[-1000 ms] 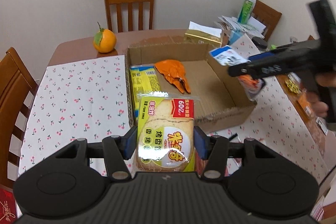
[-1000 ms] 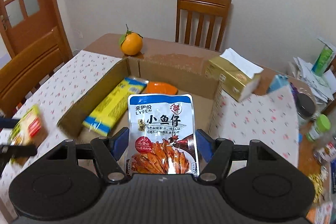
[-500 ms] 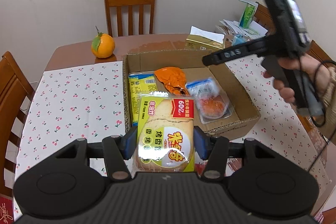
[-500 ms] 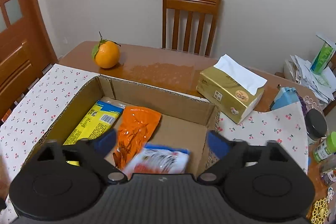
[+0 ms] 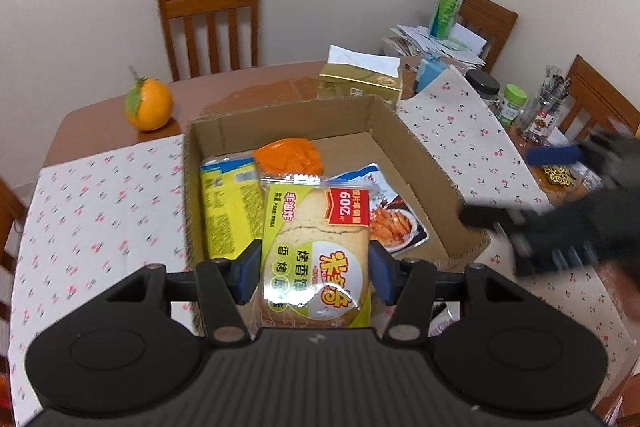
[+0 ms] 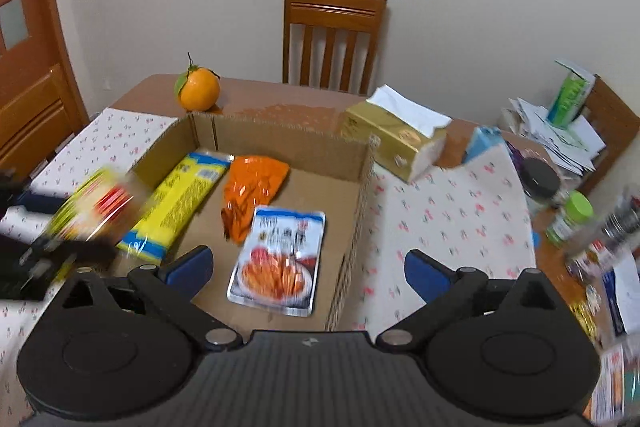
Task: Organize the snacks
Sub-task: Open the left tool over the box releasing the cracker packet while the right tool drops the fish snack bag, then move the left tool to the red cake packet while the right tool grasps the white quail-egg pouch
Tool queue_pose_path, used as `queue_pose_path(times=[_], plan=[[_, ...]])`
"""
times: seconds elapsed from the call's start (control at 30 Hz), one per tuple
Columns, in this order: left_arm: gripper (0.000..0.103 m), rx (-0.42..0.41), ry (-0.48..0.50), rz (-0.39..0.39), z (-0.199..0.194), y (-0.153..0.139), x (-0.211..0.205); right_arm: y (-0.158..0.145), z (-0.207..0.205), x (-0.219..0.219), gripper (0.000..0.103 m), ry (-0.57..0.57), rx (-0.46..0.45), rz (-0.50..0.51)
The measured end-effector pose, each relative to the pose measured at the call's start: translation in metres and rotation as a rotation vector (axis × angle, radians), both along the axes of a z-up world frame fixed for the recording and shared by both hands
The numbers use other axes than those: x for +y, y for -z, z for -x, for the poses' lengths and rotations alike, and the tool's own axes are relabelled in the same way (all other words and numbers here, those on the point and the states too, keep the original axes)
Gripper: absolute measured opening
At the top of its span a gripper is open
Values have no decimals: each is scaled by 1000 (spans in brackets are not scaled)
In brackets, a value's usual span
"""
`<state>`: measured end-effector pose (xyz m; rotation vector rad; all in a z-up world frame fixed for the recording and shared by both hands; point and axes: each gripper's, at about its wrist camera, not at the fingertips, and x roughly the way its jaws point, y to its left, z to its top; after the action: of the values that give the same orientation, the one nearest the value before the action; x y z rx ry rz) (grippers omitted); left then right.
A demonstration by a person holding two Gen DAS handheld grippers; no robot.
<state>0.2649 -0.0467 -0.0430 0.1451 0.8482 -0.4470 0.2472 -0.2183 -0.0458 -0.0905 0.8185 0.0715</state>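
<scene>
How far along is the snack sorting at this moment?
Done: three packs lie in the box: yellow pack, orange pack, fish pouch. The right gripper, jaws just opened, is empty. In hand: the left gripper clamps the bread pack over the box's near edge. Left: dropping it in; any other snacks can't be told.

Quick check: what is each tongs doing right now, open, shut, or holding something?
Left tongs: shut on the bread pack.
Right tongs: just opened wide, nothing between the pads; the fish pouch lies in the box.
</scene>
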Motion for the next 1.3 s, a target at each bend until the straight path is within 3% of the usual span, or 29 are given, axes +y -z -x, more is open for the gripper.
queue_pose_path(times=[0.23,0.33,0.37,0.73,1.07,1.3], plan=[[56,-11,31,-10,-25,15,-24,1,37,-12,103,79,19,-30],[84,4,3,-5,-30,22,-25,0,45,-18,103,106,18,-26],[87,-3,-4,0,-28,22,-23,0,47,-19,103,115,21,-25],[94,-80,-61,-22,22,3,10,25,60,-23,103,135,95,4],[94,-35,-126,-54,74,21,29,78,62,-13,103,151,216,-20],[94,-1,-83,-67,95,33,24,109,64,-7,103,186,262,-32]])
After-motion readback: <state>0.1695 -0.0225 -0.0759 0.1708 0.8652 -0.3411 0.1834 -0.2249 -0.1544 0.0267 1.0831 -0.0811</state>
